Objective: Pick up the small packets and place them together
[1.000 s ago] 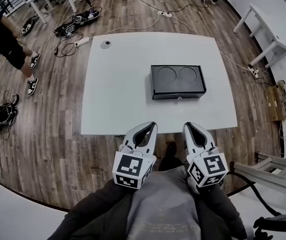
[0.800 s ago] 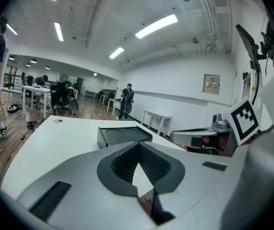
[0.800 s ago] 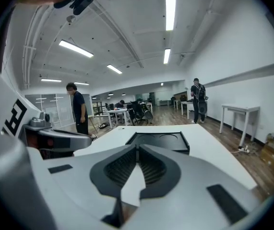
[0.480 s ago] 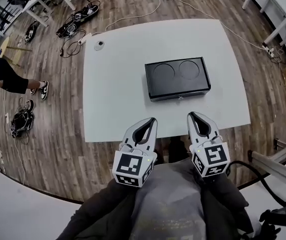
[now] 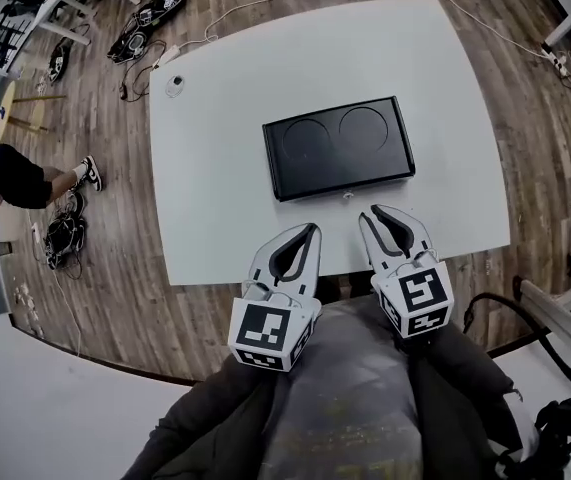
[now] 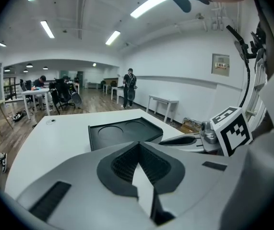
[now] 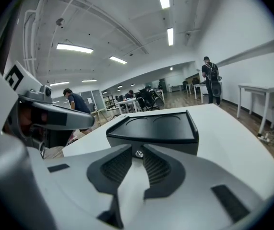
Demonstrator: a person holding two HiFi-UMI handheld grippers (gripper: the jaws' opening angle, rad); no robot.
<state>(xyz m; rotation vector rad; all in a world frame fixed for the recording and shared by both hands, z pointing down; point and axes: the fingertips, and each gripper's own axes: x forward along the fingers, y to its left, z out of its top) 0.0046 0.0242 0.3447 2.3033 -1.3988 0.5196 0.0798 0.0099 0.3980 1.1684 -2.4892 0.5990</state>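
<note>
Side by side over the near edge of the table (image 5: 215, 188), ready to reach.
Left gripper (image 5: 310, 230) closed tight, holding nothing; right gripper (image 5: 377, 213) just parting its jaws a little, nothing between, lined up with the black box (image 5: 337, 148) farther on. No small packets seen, maybe inside it.

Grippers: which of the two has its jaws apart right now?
The right gripper: its jaws have just been opening and stand apart with nothing between them. On the left gripper the tips touch.
</note>
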